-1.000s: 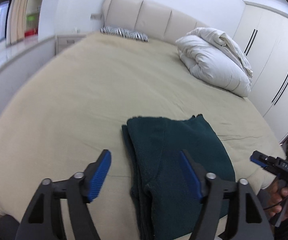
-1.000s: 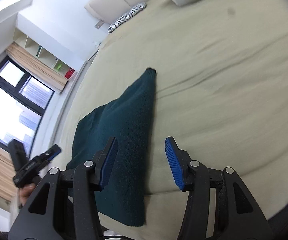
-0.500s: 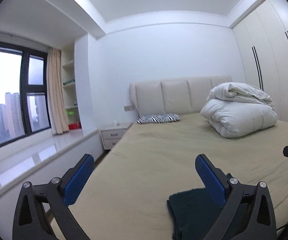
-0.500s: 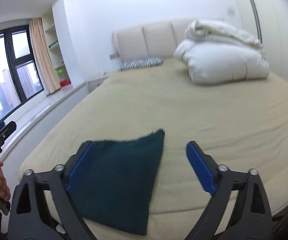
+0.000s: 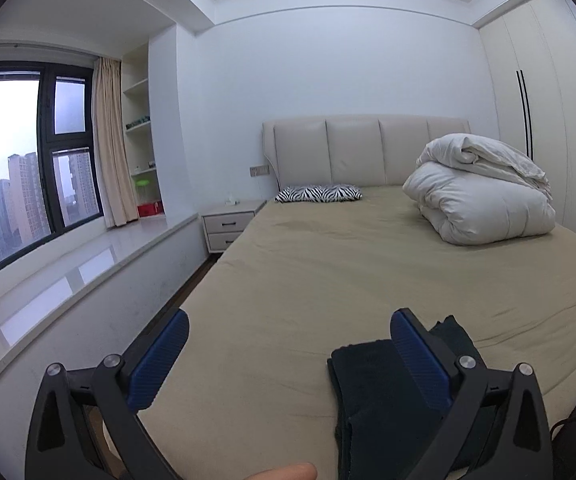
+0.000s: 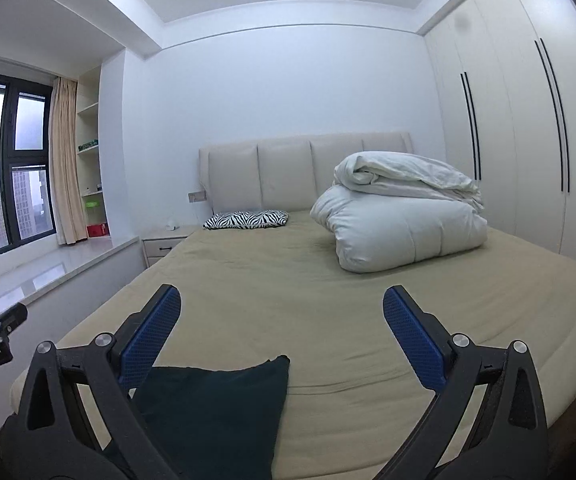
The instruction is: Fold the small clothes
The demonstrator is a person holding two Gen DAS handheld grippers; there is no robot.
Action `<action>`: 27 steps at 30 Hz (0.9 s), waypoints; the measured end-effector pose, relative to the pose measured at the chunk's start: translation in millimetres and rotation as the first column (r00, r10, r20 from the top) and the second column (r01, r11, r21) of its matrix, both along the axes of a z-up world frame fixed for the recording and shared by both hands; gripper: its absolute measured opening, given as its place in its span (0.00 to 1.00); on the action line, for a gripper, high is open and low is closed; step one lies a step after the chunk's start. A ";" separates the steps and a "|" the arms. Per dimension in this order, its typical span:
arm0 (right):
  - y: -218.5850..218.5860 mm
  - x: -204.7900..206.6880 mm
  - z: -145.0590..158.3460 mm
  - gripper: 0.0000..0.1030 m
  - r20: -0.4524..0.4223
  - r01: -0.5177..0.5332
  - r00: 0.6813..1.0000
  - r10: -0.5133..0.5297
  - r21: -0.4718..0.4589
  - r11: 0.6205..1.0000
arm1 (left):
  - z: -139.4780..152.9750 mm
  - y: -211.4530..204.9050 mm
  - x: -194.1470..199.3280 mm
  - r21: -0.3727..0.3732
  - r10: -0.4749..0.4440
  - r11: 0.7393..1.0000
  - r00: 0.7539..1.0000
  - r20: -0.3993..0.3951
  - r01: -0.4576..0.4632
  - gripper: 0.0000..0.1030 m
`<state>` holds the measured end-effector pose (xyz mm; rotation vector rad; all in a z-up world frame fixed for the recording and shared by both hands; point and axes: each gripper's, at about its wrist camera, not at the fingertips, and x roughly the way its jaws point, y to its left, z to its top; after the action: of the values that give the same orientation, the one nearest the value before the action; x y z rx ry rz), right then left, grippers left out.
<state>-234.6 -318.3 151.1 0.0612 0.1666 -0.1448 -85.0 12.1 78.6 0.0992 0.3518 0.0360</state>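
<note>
While both cameras look level across the room, I see the wide bed [image 6: 288, 280] with its beige sheet, then the white duvet [image 6: 400, 220] bundled near the headboard. My folded dark green garment [image 6: 216, 408] lies flat at the bed's near edge. Left gripper [image 5: 288, 356] and right gripper [image 6: 282, 332] have just been opening; both jaws stand wide apart, nothing between them.

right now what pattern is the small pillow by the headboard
Black-and-white zebra stripes on the pillow; clearest in the right wrist view.
</note>
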 end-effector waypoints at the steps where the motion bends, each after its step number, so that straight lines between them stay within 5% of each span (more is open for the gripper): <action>1: 1.4 0.3 -0.1 1.00 -0.012 -0.007 1.000 0.007 0.000 1.000 | -7.0 -1.2 3.9 0.001 0.004 1.000 0.999 -0.039 -0.004 1.00; 5: 5.1 11.2 -18.9 1.00 -0.150 -0.015 0.988 0.021 0.041 0.999 | -40.3 -7.6 15.5 -0.018 -0.019 1.000 0.983 -0.184 0.016 1.00; 12: 1.3 43.3 -92.4 1.00 -0.419 0.033 0.907 0.041 0.168 0.985 | -96.6 1.0 33.4 -0.115 -0.049 0.993 0.912 -0.408 0.002 1.00; 19: 17.4 68.3 -137.7 1.00 -0.530 0.028 0.847 0.030 0.101 0.995 | -102.6 2.2 30.0 -0.114 -0.047 0.994 0.898 -0.438 -0.004 1.00; 27: 30.6 72.7 -151.3 1.00 -0.546 0.001 0.837 0.036 0.068 0.998 | -105.9 0.7 27.6 -0.104 -0.049 0.995 0.891 -0.451 0.002 1.00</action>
<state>-162.0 -287.6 -0.2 0.0833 0.7497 -0.1355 -57.4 12.8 -27.2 0.0096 0.8208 -0.0326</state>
